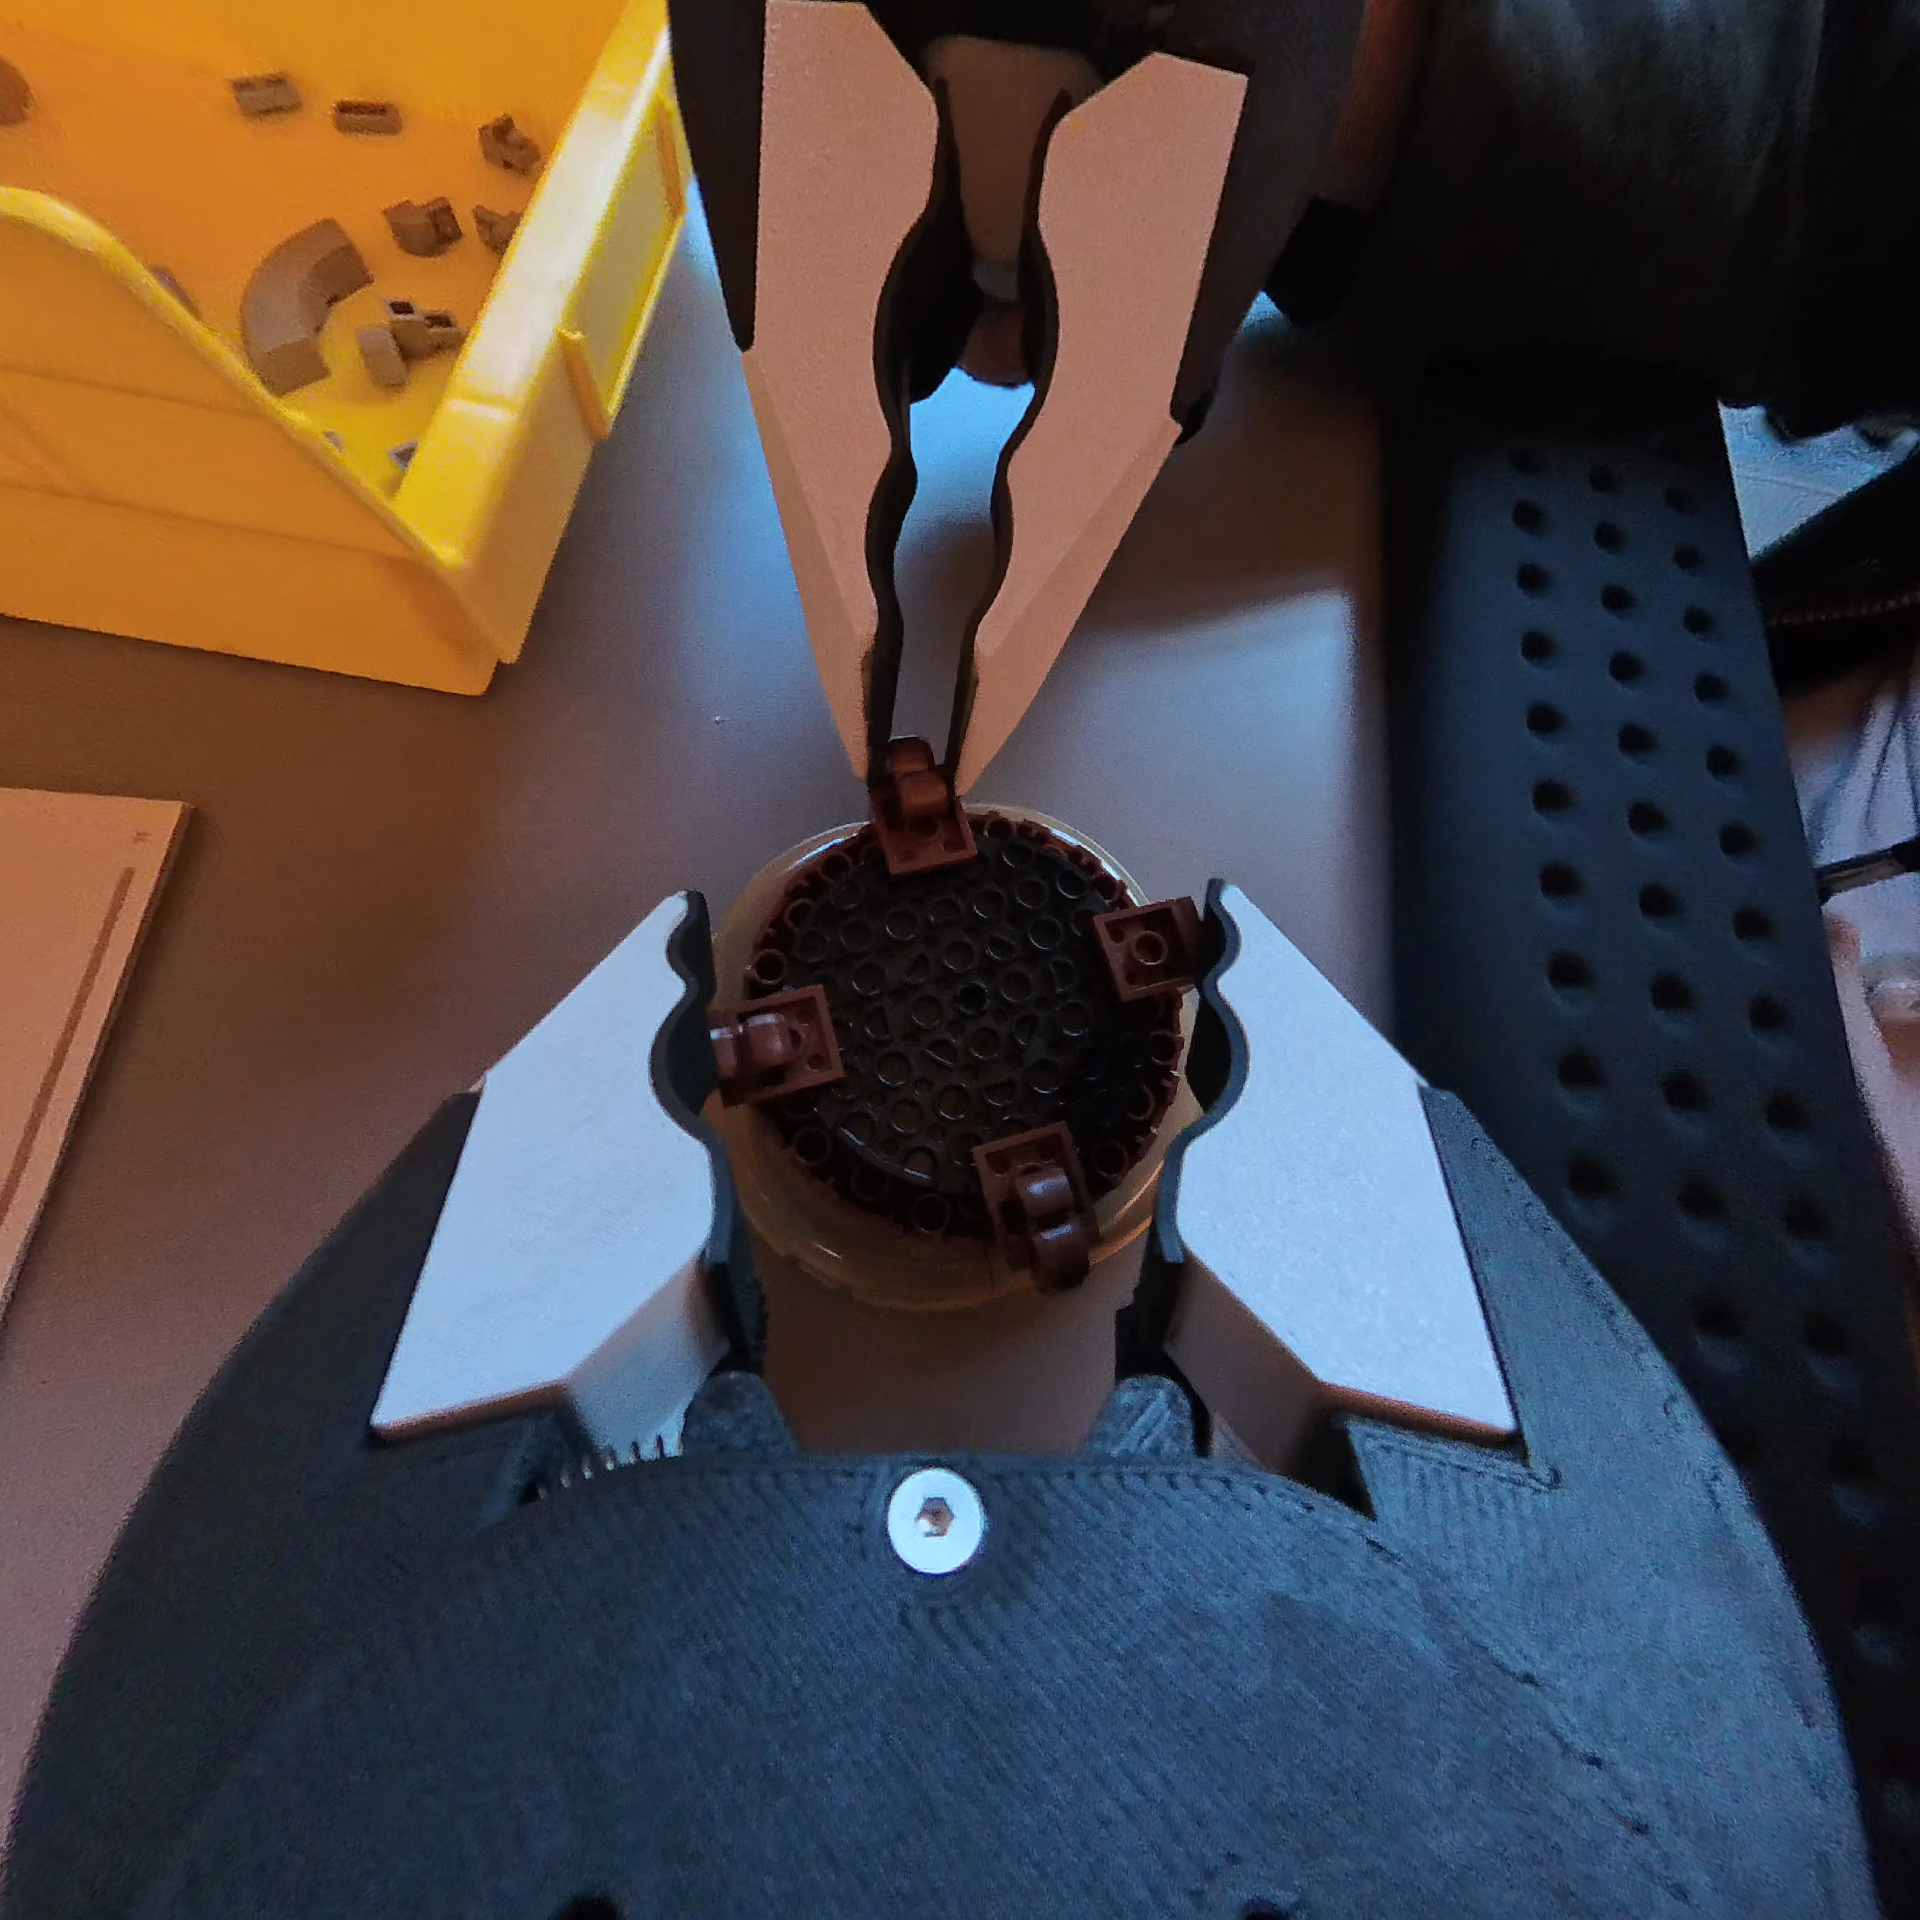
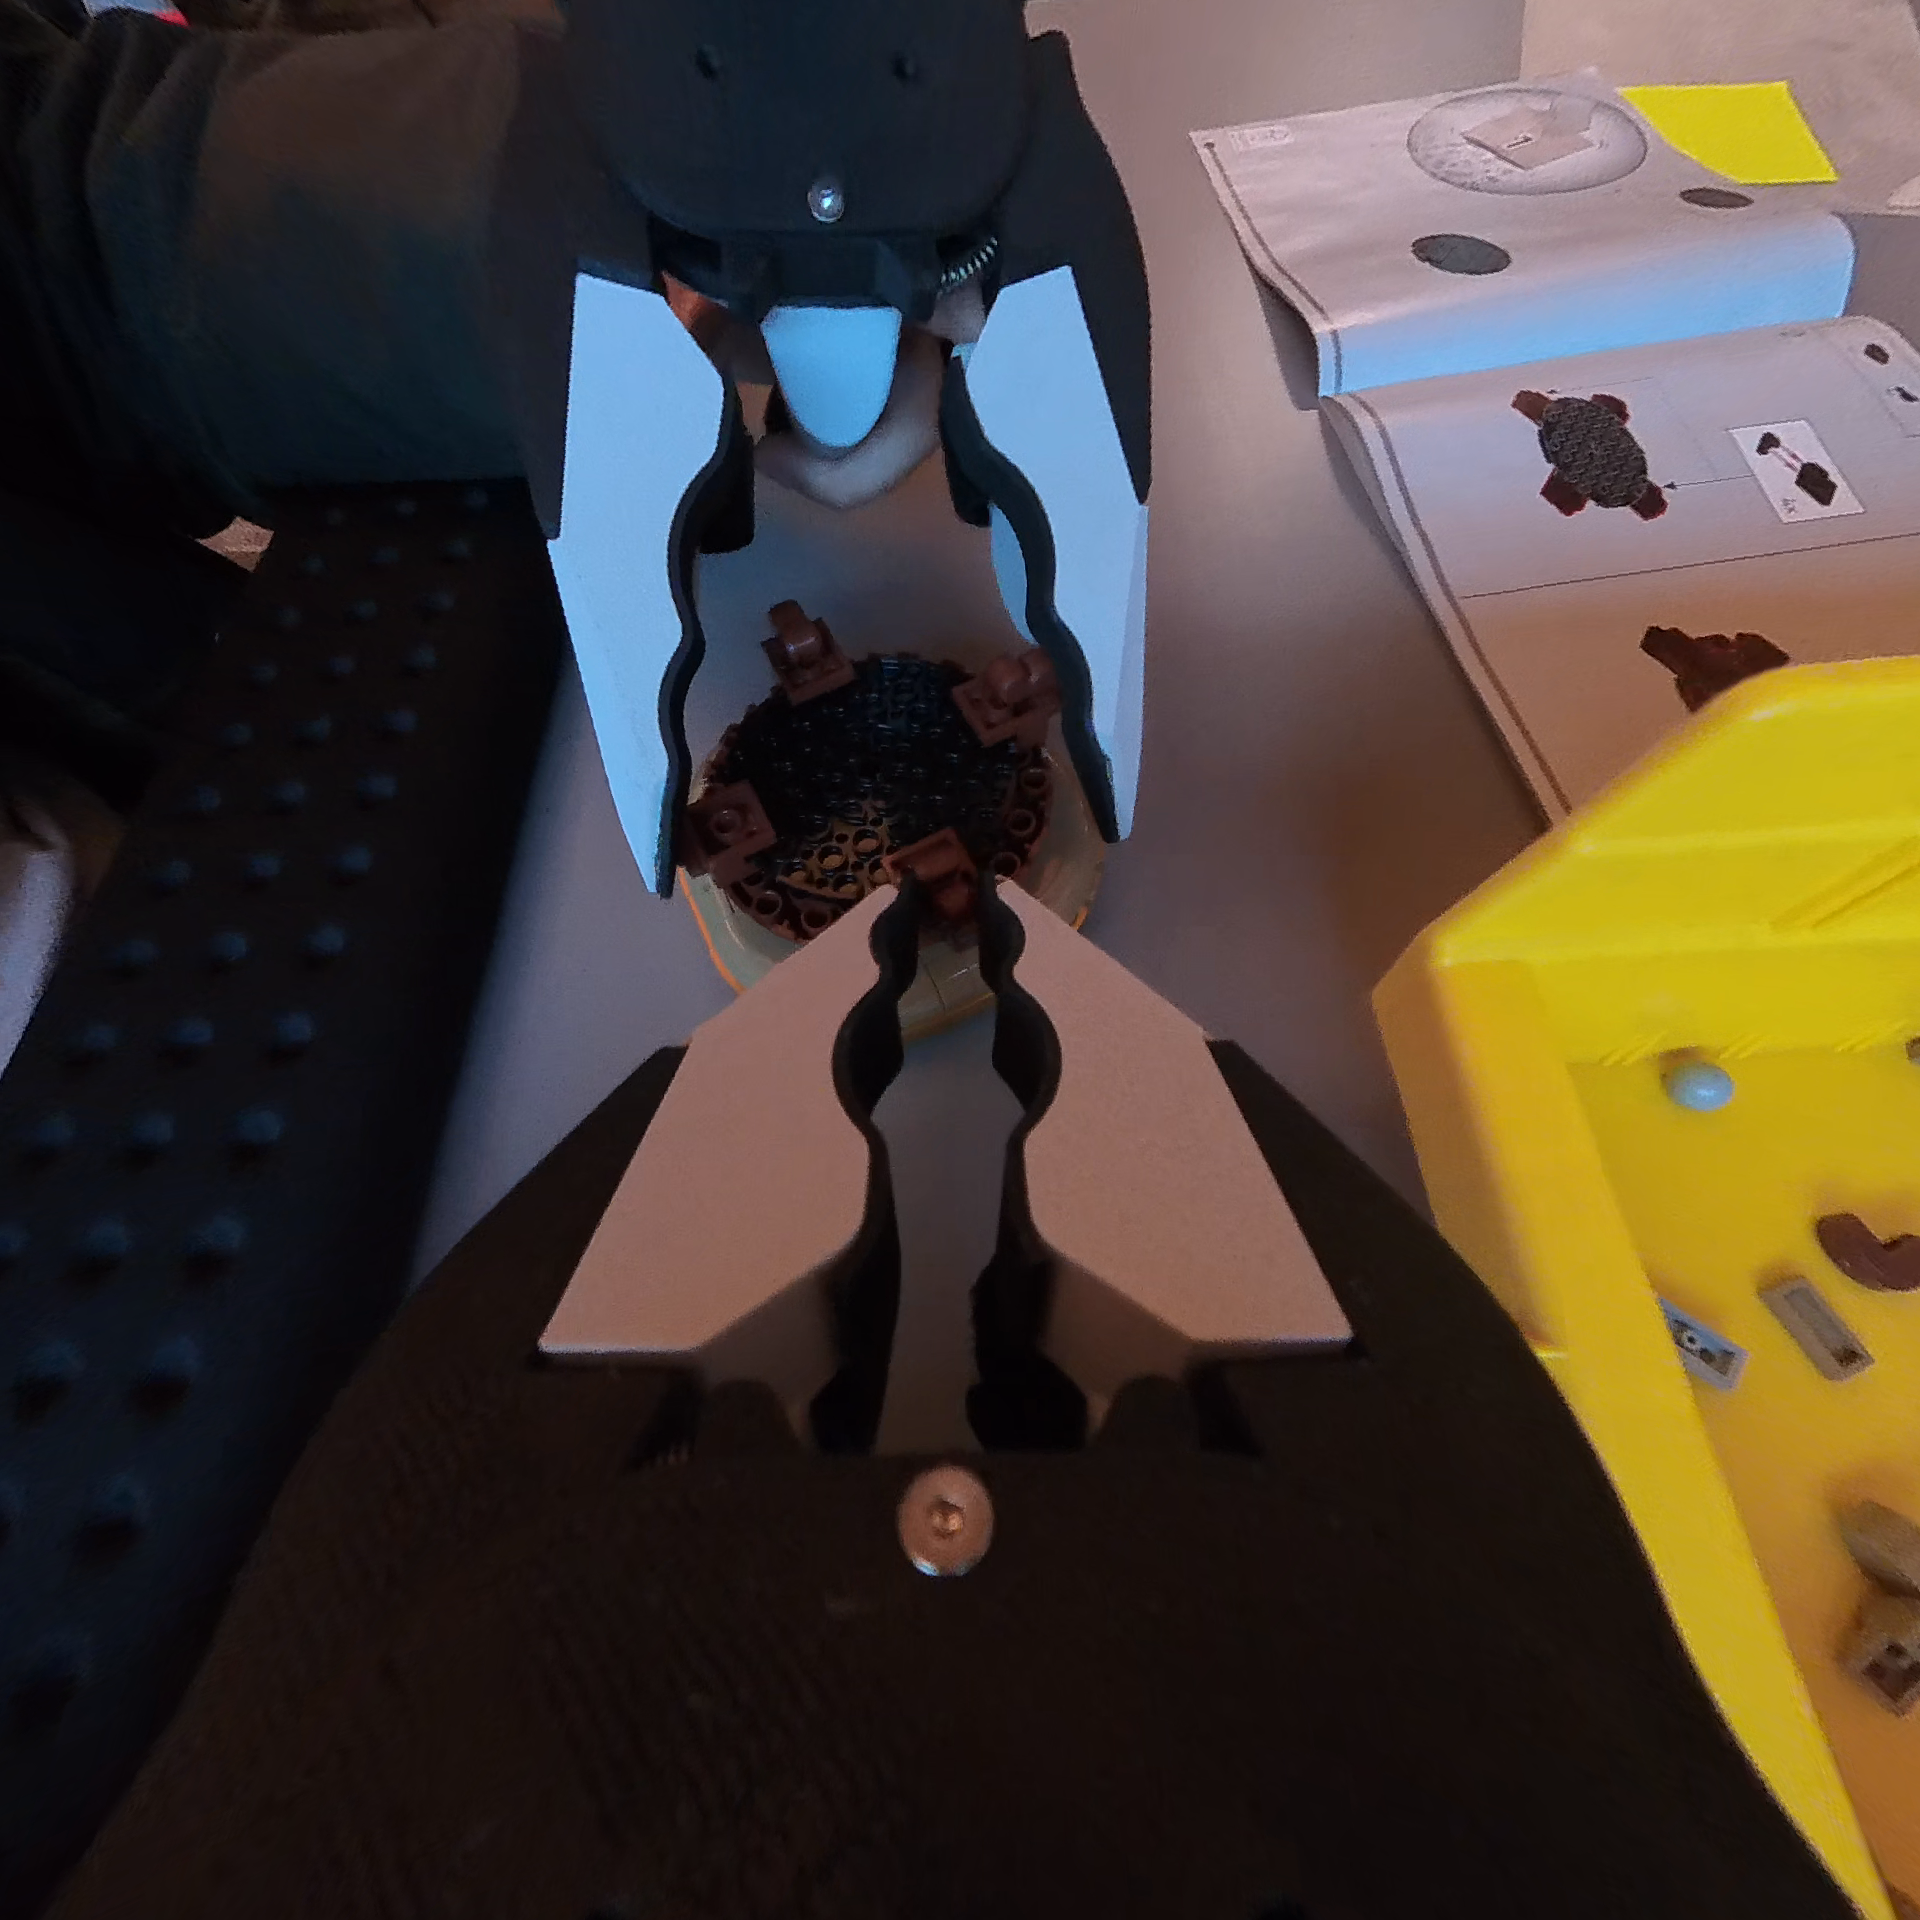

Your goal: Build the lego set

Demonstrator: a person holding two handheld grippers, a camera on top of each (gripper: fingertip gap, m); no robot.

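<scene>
The left gripper point(image 1: 951, 997) is gripping the round black lego plate point(image 1: 961, 1023) by its sides, its jaws spread wide around the disc and a pale ring under it, above the grey counter point(image 1: 312, 748). The right gripper point(image 1: 920, 764) is reaching in from the far side, its jaws narrowed onto a small brown clip piece point(image 1: 920, 821) sitting at the plate's rim. Three more brown clip pieces are sitting around the rim. A yellow bin point(image 1: 457, 436) holding grey parts is standing nearby, and an open instruction booklet point(image 2: 1455, 561) is lying beside it.
</scene>
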